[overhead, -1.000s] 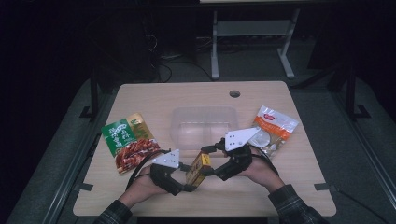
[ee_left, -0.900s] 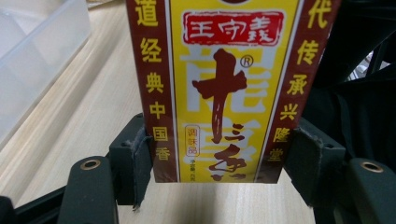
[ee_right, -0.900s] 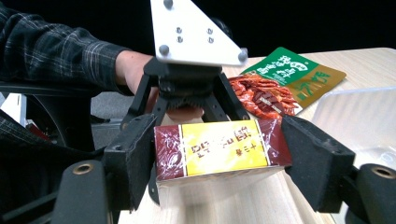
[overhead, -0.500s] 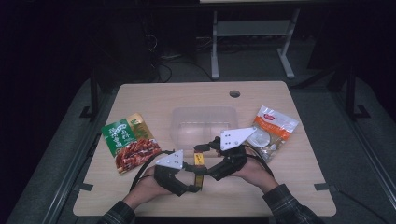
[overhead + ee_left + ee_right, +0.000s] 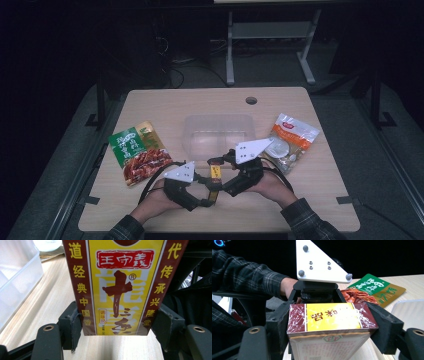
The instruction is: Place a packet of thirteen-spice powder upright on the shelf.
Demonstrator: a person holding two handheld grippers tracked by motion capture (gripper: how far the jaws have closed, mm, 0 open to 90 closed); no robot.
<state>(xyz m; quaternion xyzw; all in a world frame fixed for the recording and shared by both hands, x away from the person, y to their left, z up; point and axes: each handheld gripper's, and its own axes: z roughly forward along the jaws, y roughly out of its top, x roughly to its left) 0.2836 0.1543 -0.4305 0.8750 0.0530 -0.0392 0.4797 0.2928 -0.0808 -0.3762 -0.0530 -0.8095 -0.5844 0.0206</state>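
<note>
Holding the yellow-and-maroon box [image 5: 215, 176] between both grippers, I have it just above the near-middle of the table [image 5: 200, 102], close in front of the clear plastic tub [image 5: 218, 131]. My left gripper [image 5: 207, 186] clamps one end: in the left gripper view the pads press on both long sides of the box [image 5: 122, 287], with the wood of the table below and the tub's wall at the left. My right gripper [image 5: 220, 162] grips the other end, its pads tight against the shrink-wrapped sides of the box [image 5: 331, 317] in the right gripper view, where the left gripper [image 5: 317, 293] and its white plate face me from behind the box. A green and red sauce packet [image 5: 137, 152] lies flat to the left, and an orange and white pouch [image 5: 290, 141] lies to the right, both well apart from the box.
</note>
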